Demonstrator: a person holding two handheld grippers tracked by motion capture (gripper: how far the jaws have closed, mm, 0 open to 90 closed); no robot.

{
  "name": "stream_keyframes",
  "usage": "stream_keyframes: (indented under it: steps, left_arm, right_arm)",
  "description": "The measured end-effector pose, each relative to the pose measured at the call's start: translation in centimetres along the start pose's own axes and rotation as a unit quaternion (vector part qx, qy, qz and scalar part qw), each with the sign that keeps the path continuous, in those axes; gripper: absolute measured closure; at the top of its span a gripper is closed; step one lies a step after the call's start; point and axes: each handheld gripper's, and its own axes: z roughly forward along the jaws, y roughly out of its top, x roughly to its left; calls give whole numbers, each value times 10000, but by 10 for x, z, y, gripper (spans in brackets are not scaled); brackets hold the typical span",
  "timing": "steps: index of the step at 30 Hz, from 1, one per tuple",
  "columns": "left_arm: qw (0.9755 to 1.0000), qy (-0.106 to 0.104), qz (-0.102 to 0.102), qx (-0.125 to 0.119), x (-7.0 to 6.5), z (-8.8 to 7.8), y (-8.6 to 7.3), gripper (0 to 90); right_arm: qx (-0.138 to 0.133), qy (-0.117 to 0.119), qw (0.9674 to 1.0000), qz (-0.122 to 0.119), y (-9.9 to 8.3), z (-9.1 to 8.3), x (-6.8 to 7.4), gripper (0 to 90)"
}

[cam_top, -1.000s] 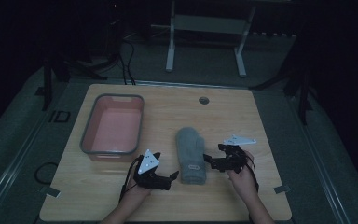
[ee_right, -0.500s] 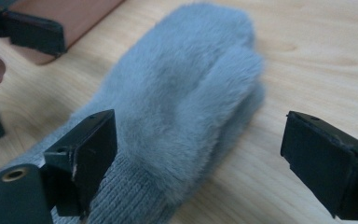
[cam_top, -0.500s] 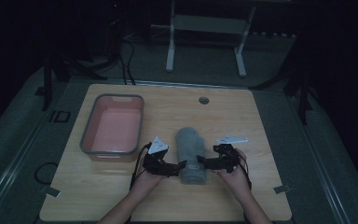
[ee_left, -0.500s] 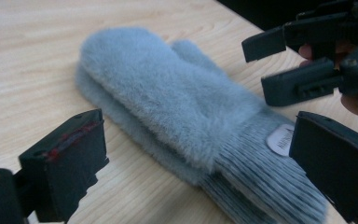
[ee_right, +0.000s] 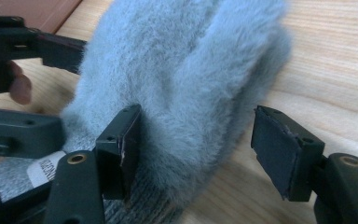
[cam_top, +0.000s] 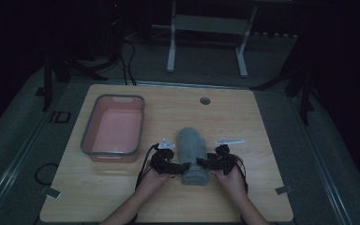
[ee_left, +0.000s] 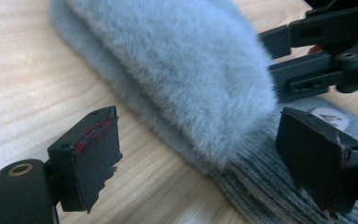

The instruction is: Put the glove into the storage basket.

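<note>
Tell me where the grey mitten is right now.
In the high view the mitten lies at the table's near middle, right of the pink tub, between both tongs.

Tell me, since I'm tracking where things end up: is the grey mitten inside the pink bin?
No, the grey mitten lies on the table, right of the pink bin.

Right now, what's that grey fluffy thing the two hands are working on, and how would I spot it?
Start at the wooden table; right of the pink tub, near the front edge, lies a grey mitten. It is furry, with a ribbed knit cuff, unlike the hard tub.
</note>
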Motion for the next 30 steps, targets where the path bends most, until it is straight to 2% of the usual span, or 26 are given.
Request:
stream_keyframes:
  steps: [4, 6, 9, 10, 13, 15, 17, 21, 22, 25, 27, 30]
  left_arm:
    - [9999, -79, -75, 98, 5, 6, 1, 114]
    - [9997, -156, -99, 160, 9, 9, 2, 82]
    - [9997, -161, 23, 201, 10, 11, 5, 67]
    - [9996, -166, 47, 208, 11, 13, 6, 68]
    - [9994, -235, 138, 218, 13, 16, 10, 83]
    - [9990, -395, 108, 200, 15, 19, 12, 176]
    - [9991, -380, 169, 130, 14, 23, 12, 327]
    - [9977, -658, -56, 160, 15, 27, 13, 497]
    - [9974, -708, -52, 153, 15, 27, 13, 535]
    - [9975, -681, 137, 97, 11, 24, 14, 658]
    - [9973, -727, 127, 45, 10, 21, 15, 716]
    - [9969, -739, 278, 9, 7, 17, 17, 743]
  right_arm:
    - [113, -52, 9999, -86, 3, 1, 2, 329]
    - [200, -39, 9998, -10, 5, 3, 2, 325]
    - [294, 102, 9994, 134, 6, 6, -3, 325]
    - [319, 153, 9992, 170, 6, 7, -4, 337]
    - [391, 350, 9985, 130, 7, 9, -5, 453]
    - [427, 408, 9982, 77, 8, 10, -5, 520]
    - [438, 450, 9980, 13, 9, 11, -6, 561]
    - [524, 447, 9976, 25, 10, 12, -6, 637]
    - [510, 457, 9976, 34, 10, 12, -6, 653]
    - [391, 417, 9984, -10, 8, 11, -3, 710]
    - [286, 430, 9986, 67, 7, 8, -2, 742]
    - [166, 493, 9986, 88, 7, 3, -1, 762]
